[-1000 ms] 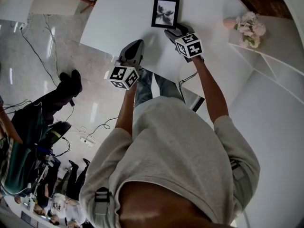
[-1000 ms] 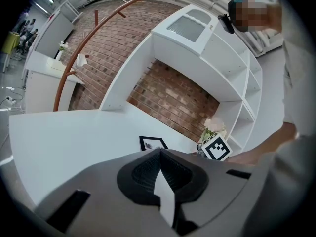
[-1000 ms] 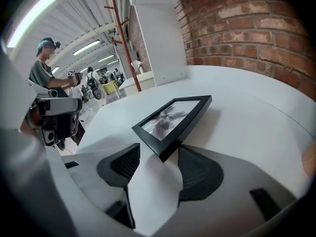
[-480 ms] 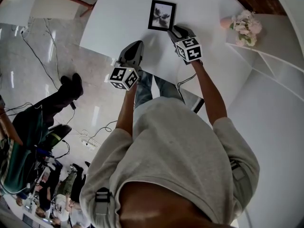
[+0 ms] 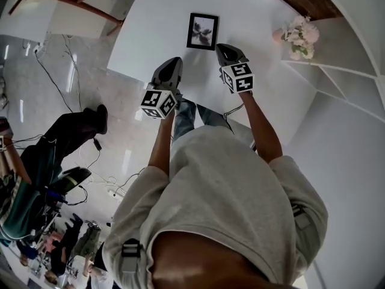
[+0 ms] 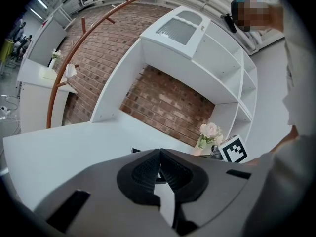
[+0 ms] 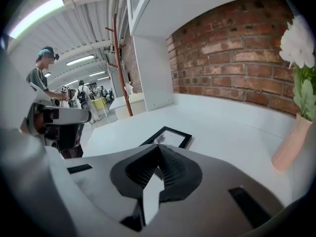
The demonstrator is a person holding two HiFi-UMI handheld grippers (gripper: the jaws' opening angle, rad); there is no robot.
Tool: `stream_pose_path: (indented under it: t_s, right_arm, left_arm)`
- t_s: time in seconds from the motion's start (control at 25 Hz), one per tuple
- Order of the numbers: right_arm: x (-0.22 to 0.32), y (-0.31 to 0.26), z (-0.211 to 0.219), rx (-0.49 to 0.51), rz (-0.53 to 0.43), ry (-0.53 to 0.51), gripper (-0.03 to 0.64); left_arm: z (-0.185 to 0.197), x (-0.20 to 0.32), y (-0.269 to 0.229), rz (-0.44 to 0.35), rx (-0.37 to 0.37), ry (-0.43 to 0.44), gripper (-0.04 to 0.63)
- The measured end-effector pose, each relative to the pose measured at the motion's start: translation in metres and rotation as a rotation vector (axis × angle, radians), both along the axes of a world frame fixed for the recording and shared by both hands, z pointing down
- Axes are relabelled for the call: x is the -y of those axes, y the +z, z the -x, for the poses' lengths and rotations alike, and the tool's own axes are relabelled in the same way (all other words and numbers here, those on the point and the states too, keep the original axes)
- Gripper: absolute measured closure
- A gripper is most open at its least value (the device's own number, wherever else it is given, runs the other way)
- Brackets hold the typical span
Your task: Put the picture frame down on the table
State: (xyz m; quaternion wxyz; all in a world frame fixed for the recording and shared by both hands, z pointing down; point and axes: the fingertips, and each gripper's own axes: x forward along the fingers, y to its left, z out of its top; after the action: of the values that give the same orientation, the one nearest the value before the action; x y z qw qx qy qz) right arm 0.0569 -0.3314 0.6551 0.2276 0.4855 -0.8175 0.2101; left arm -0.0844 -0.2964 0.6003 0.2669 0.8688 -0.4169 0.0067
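Lying flat on the white table (image 5: 150,23), the black picture frame (image 5: 203,31) has neither tool touching it. The right gripper (image 5: 222,48) hovers near the frame's lower right corner, its jaws closed tip to tip on nothing. The left gripper (image 5: 174,62) hangs farther off, to the frame's lower left, its jaws likewise pressed together and empty. A pink vase of flowers (image 5: 298,34) stands well to the frame's right.

Black picture frame (image 5: 203,31) — flat on white table (image 5: 150,35), untouched
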Motion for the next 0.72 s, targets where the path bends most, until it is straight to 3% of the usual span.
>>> stream_pose_path:
  t_s: [0.32,0.72]
  right_arm:
    - [0.006,-0.051,-0.007,0.035,-0.156,0.015,0.591]
    - [0.023,-0.110,-0.009,0.095,-0.284,0.058,0.592]
  left_arm:
    - [-0.008,0.015,-0.030,-0.106,0.017,-0.006,0.580]
    - [-0.007,0.035,-0.077,-0.217,0.043,0.000,0.580]
